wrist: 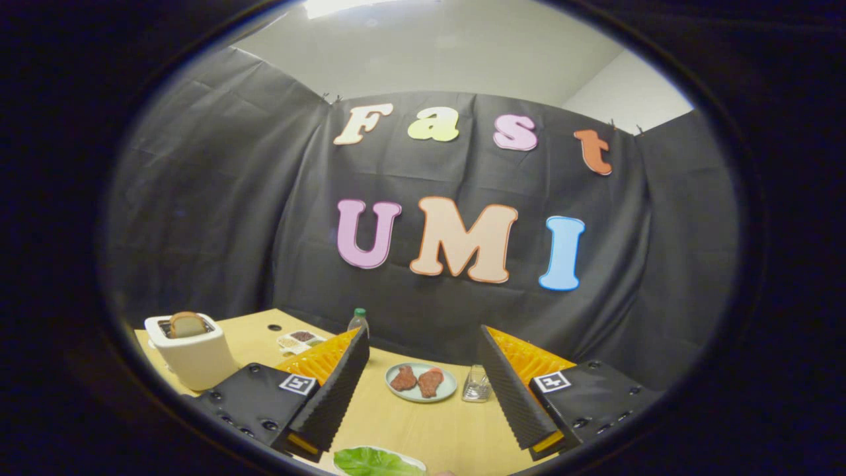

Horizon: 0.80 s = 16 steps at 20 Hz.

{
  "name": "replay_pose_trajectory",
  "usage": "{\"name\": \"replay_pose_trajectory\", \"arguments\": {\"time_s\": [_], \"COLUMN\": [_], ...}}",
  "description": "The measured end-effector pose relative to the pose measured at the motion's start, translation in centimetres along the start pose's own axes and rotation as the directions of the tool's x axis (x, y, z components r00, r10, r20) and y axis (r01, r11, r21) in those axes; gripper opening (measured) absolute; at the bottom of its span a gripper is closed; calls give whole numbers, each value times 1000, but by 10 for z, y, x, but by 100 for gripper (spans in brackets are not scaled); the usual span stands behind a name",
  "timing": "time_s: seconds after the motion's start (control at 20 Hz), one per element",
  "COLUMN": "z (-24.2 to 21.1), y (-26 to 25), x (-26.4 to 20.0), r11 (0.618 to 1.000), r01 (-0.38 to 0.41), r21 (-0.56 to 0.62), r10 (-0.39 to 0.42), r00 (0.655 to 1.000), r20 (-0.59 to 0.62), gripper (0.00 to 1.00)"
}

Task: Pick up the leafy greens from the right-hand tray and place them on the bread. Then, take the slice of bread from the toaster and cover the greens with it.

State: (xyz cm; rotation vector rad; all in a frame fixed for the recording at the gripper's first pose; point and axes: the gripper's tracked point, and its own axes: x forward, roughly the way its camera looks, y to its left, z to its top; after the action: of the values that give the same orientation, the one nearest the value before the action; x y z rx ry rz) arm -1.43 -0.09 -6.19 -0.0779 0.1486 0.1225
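Gripper [423,396] fingers spread wide, holding nothing. Green leafy greens [373,461] lie just below them on the tabletop [423,423]; brown bread slice [188,324] stands in white toaster [193,354], far left.

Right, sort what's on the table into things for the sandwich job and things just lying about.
For the job:
leafy greens
bread slice in the toaster
hand-held gripper, open, holding nothing

Lying about:
plate of meat
bottle
small clear glass
compartment dish

Gripper [423,396] fingers [337,390] spread wide apart, nothing between them
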Motion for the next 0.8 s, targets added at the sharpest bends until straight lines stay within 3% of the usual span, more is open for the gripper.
{"name": "replay_pose_trajectory", "arguments": {"time_s": [0.2, 0.5, 0.8], "z": [-37, -81, -146], "y": [12, 19, 32], "x": [-1, -1, -7], "r11": [996, 985, 958], "r01": [-91, -163, -285], "r21": [-13, -52, -44], "r10": [89, 153, 258], "r00": [992, 975, 914], "r20": [-86, -162, -314], "gripper": [100, 100, 100]}}
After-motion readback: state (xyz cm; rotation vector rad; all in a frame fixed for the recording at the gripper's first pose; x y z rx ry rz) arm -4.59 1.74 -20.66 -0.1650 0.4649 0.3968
